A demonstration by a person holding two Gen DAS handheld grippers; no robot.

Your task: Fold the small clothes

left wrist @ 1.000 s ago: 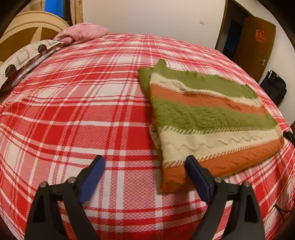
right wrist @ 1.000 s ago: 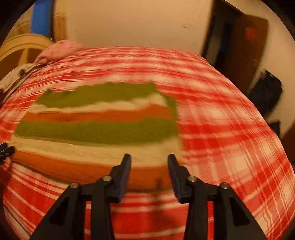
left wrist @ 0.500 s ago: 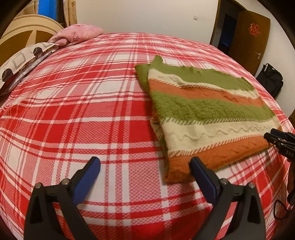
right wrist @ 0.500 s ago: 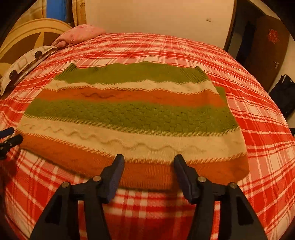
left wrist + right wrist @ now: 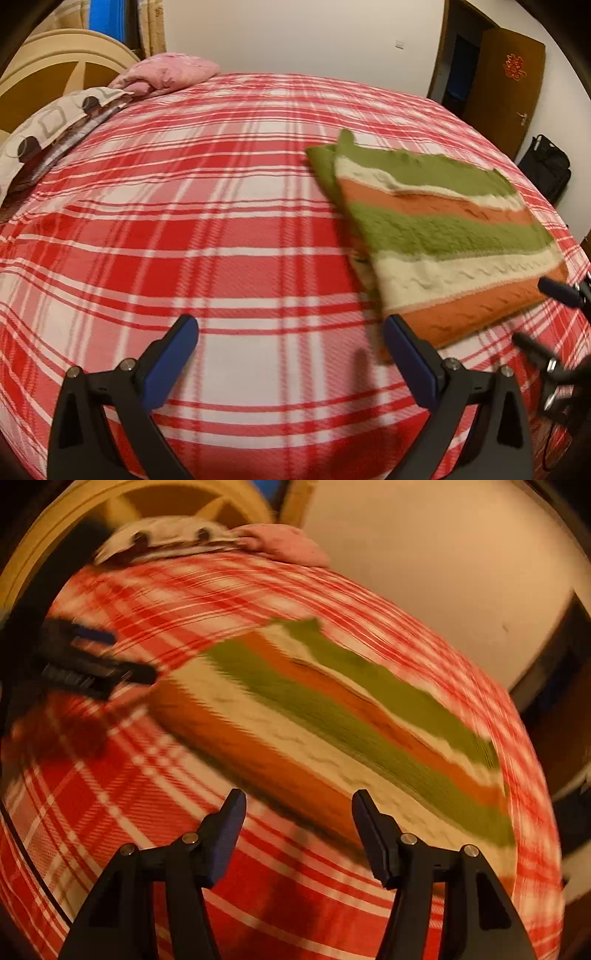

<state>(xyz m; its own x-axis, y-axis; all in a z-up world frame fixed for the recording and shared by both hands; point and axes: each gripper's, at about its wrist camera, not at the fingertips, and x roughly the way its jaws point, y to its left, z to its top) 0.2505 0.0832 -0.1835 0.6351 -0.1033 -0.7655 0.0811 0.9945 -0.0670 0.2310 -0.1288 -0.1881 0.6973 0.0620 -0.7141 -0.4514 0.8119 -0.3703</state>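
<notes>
So the sweater (image 5: 439, 236), knit in green, cream and orange stripes, is lying folded flat on the bed (image 5: 207, 229), over on the right half of the red and white plaid cover as the left camera sees it, orange hem nearest. The left hand-held gripper (image 5: 290, 345) hangs over bare plaid just left of that hem, jaws spread about as wide as they go, nothing between them. The right hand-held gripper (image 5: 298, 818) sits over the hem edge, pretty blurry in its own view; its jaws are opening with nothing pinched, and the sweater lies below and beyond the tips. You can also spot its dark fingers poking in at the right edge of the left camera, near the sweater's corner. Further out: a pink pillow (image 5: 173, 72) and a patterned one (image 5: 55, 125) by the curved headboard (image 5: 55, 70), a brown door (image 5: 506, 85), and a black bag (image 5: 546, 166) on the floor.
</notes>
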